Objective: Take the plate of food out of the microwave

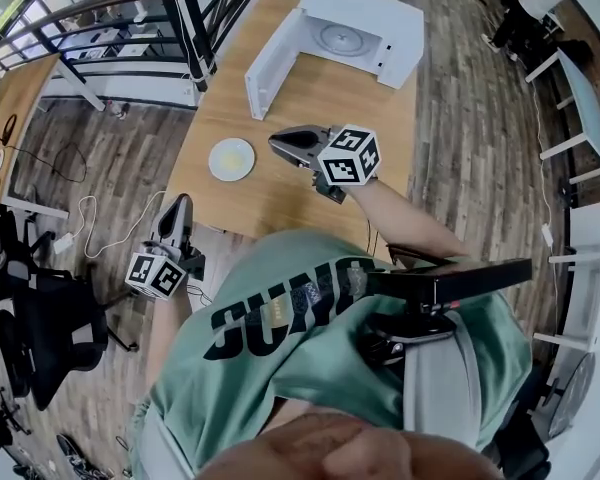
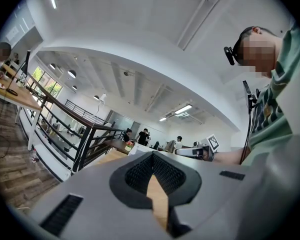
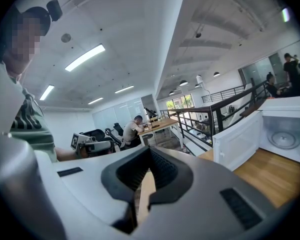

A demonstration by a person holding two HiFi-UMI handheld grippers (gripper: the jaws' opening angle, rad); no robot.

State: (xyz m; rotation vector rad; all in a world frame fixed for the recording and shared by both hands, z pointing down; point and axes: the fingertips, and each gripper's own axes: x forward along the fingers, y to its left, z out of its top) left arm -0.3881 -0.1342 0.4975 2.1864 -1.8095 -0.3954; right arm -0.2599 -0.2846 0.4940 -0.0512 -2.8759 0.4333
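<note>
The white plate point(image 1: 231, 159) with pale yellow food lies on the wooden table point(image 1: 310, 108), out in front of the microwave. The white microwave point(image 1: 355, 33) stands at the table's far end with its door point(image 1: 270, 68) swung open, and its glass turntable point(image 1: 342, 38) is bare. My right gripper point(image 1: 277, 144) hovers over the table just right of the plate, shut, with nothing in it. My left gripper point(image 1: 180, 200) hangs off the table's near left edge, pointing up, shut and holding nothing. In the right gripper view the open microwave point(image 3: 285, 134) sits at the right.
A black railing point(image 1: 195, 28) runs past the table's far left corner. A black office chair point(image 1: 50, 318) and cables point(image 1: 90, 228) are on the floor to the left. White tables point(image 1: 580, 98) stand at the right. People sit at a desk point(image 3: 157, 126) farther off.
</note>
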